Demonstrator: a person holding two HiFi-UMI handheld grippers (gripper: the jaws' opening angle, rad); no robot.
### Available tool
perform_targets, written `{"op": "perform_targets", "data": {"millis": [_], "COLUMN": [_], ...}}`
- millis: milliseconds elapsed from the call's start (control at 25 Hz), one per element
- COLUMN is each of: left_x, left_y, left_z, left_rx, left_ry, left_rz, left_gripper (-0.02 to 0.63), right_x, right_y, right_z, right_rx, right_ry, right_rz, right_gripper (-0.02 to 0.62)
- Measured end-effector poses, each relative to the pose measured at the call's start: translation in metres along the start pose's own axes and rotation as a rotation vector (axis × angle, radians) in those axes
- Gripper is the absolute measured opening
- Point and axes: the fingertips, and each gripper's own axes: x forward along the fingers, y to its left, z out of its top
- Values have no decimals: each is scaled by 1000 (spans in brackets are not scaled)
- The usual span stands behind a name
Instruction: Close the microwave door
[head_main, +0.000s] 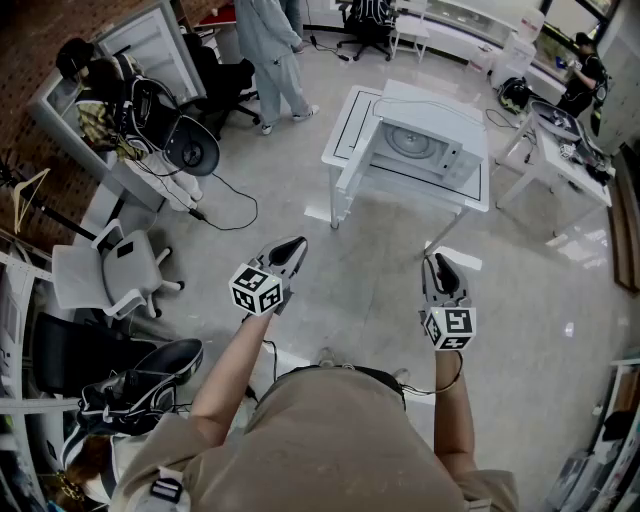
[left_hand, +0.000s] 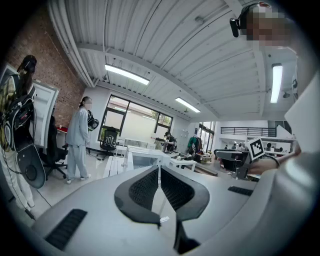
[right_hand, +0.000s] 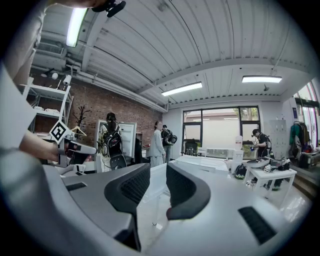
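Observation:
The white microwave (head_main: 425, 145) stands on a white table (head_main: 470, 200) some way ahead of me, with its door (head_main: 352, 122) swung open to the left and the round turntable showing inside. Both grippers are held level over the floor, well short of the table. My left gripper (head_main: 293, 248) (left_hand: 159, 170) is shut with nothing between its jaws. My right gripper (head_main: 438, 262) (right_hand: 158, 172) has its jaws a little apart and empty. The table and the microwave (right_hand: 202, 162) lie beyond the right gripper's jaws.
A person (head_main: 268, 50) stands at the back left by black office chairs (head_main: 225, 85). A cable (head_main: 235, 205) runs over the floor. A grey chair (head_main: 115, 270) and a black chair (head_main: 140, 385) are at my left. Another white table (head_main: 555, 150) with a person (head_main: 585, 70) stands at the right.

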Motion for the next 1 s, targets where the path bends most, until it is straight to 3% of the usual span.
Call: {"op": "perform_targets", "data": {"millis": [320, 560, 1000], "left_x": [-1, 4, 57], "left_y": [7, 5, 2], "left_z": [0, 0, -3], "left_rx": [8, 26, 70], "left_ry": [10, 21, 48], "left_rz": [-12, -36, -18], "left_gripper": [3, 3, 6], "right_x": [6, 7, 10], "right_y": [6, 5, -27], "right_z": [-6, -8, -3], "right_rx": [9, 90, 63], "right_ry": [10, -8, -11], "right_rz": [0, 12, 44], "right_gripper": [104, 109, 109]}}
